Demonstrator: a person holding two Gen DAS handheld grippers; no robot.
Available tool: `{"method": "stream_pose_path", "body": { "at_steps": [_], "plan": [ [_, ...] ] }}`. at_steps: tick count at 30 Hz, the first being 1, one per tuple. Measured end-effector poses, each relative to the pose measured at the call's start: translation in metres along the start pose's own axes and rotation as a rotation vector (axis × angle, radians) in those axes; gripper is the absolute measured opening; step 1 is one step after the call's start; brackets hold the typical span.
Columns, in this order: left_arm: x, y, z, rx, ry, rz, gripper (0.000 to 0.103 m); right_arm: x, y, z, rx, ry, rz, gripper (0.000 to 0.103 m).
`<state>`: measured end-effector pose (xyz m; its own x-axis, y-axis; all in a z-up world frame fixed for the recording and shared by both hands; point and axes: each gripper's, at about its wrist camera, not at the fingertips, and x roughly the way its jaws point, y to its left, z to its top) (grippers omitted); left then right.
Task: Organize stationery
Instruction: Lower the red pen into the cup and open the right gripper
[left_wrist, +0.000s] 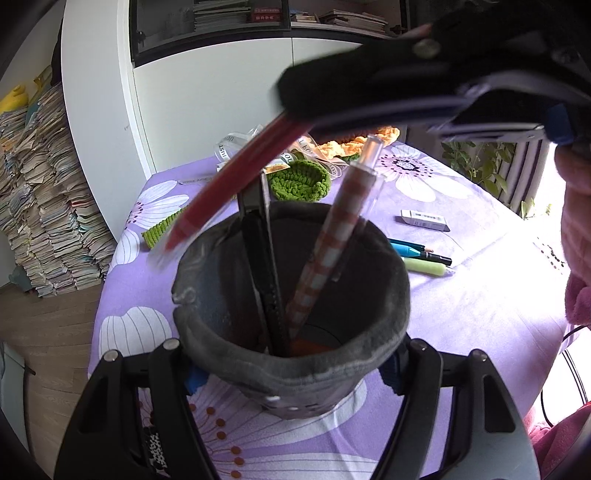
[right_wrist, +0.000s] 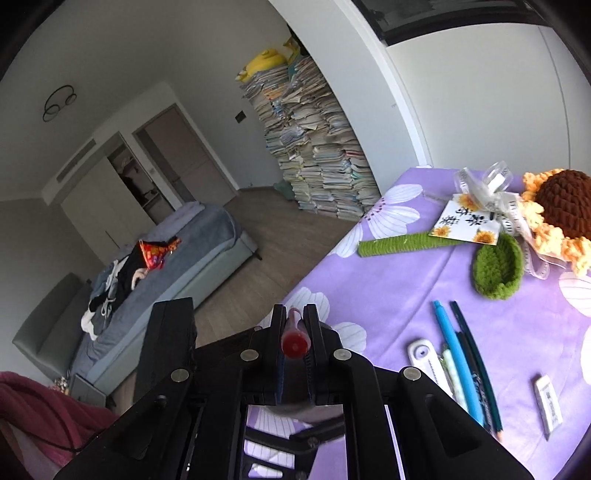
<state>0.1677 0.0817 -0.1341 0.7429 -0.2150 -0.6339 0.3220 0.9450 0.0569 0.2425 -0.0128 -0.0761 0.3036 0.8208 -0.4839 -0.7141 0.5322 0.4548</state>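
Observation:
A grey felt pen holder (left_wrist: 291, 365) stands on the purple flowered tablecloth, held between the fingers of my left gripper (left_wrist: 291, 373), which is shut on it. Inside it stand a checked orange-white pen (left_wrist: 332, 251) and a black utility knife (left_wrist: 262, 266). My right gripper (left_wrist: 291, 99) comes in from the upper right, shut on a red pen (left_wrist: 229, 181) that slants down toward the holder's left rim. In the right wrist view the red pen's end (right_wrist: 294, 341) shows between the shut fingers (right_wrist: 294, 325). Loose pens (right_wrist: 458, 362), a correction tape (right_wrist: 424, 356) and an eraser (right_wrist: 548, 404) lie on the cloth.
A green crochet leaf (left_wrist: 301, 181), a crochet sunflower (right_wrist: 561, 210) with ribbon and card, and a green crochet stem (right_wrist: 399, 245) lie at the table's far end. Pens (left_wrist: 424, 254) and eraser (left_wrist: 424, 220) lie right of the holder. A tall book stack (right_wrist: 317, 147) stands on the floor beyond.

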Motion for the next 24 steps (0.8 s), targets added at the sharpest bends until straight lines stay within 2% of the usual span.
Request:
{"method": "stream_pose_path", "body": {
  "at_steps": [5,7,10,24],
  "plan": [
    [0.001,0.0,0.0,0.005,0.003,0.003,0.071,-0.042,0.006,0.004,-0.014,-0.105,-0.025,0.01],
    [0.001,0.0,0.0,0.006,0.002,0.004,0.071,-0.052,0.01,0.008,-0.022,-0.12,-0.009,0.01],
    [0.0,0.0,-0.001,0.007,-0.001,0.007,0.071,-0.057,0.019,0.009,-0.063,-0.115,-0.032,0.01],
    [-0.001,-0.002,-0.001,0.025,-0.002,0.016,0.071,-0.001,0.033,0.012,-0.177,0.132,-0.134,0.01]
  ]
}}
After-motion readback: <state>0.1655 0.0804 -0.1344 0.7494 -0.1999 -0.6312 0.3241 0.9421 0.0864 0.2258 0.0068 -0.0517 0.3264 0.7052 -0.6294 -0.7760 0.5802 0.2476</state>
